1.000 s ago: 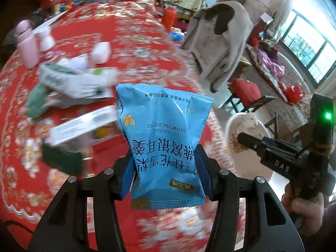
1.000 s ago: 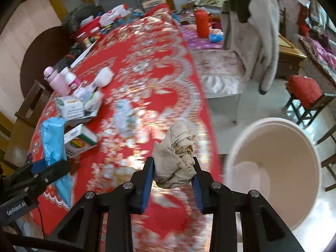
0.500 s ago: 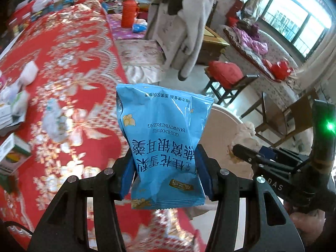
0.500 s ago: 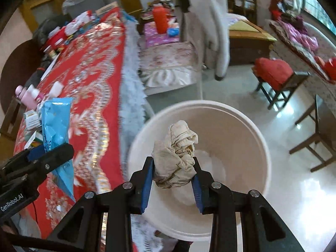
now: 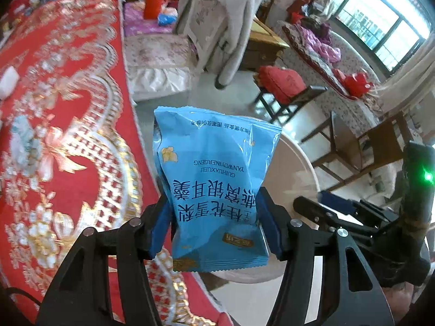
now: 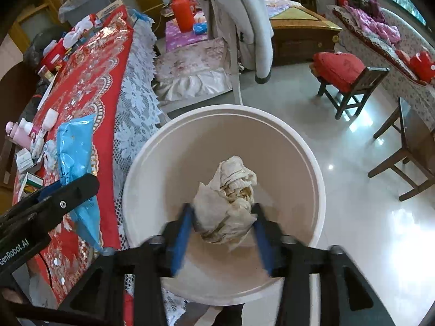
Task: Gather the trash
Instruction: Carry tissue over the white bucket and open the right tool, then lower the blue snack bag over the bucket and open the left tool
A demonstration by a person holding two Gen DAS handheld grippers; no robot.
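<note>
While our left gripper clamps the blue packet by the table edge, awaiting its turn, our right gripper opens over the bin, wad between blurred fingers, seemingly dropping

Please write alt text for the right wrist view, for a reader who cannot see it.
The right gripper hangs over a round white bin with a crumpled beige paper wad between its blurred fingers. At left, the left gripper holds a blue snack packet beside the red tablecloth.
</note>
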